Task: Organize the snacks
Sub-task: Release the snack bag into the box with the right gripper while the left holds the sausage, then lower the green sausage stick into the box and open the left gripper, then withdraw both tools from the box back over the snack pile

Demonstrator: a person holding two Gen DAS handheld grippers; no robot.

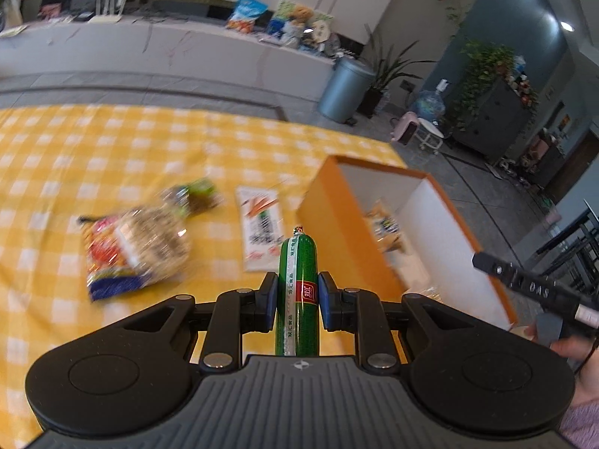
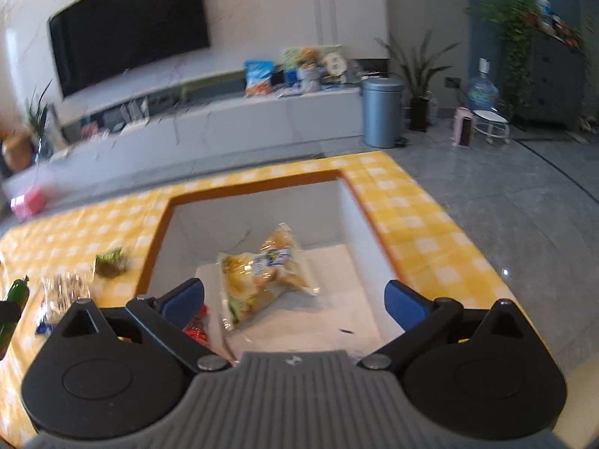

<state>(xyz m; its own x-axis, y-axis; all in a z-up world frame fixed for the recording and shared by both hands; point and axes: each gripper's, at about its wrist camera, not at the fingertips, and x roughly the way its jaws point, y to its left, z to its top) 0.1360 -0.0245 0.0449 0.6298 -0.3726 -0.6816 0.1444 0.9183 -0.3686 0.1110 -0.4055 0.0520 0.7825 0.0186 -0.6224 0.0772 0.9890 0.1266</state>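
The left gripper point(image 1: 297, 305) has its jaws clamped on a green sausage stick point(image 1: 297, 284), the blue pads pressing its two sides about midway along. The sausage's long axis runs straight forward along the fingers, away from the camera; its far end, pinched shut with a small metal clip, points toward the near corner of the orange box point(image 1: 337, 224). Its casing is glossy green with a pale lengthwise seam strip printed in green characters and a red label square near the pads. It is held above the yellow checked counter point(image 1: 112, 142), clear of the cloth.

On the counter to the left lie a clear bag of mixed snacks point(image 1: 134, 247), a small green packet point(image 1: 194, 196) and a flat white packet with a carrot picture point(image 1: 260, 232), all blurred.

The right gripper point(image 2: 294, 299) hangs over the open box point(image 2: 262, 191) with its jaws spread wide and nothing between them. Inside the white-lined box lies a yellow transparent snack bag point(image 2: 262, 277), tilted, and a red packet point(image 2: 196, 331) shows at the near left corner.
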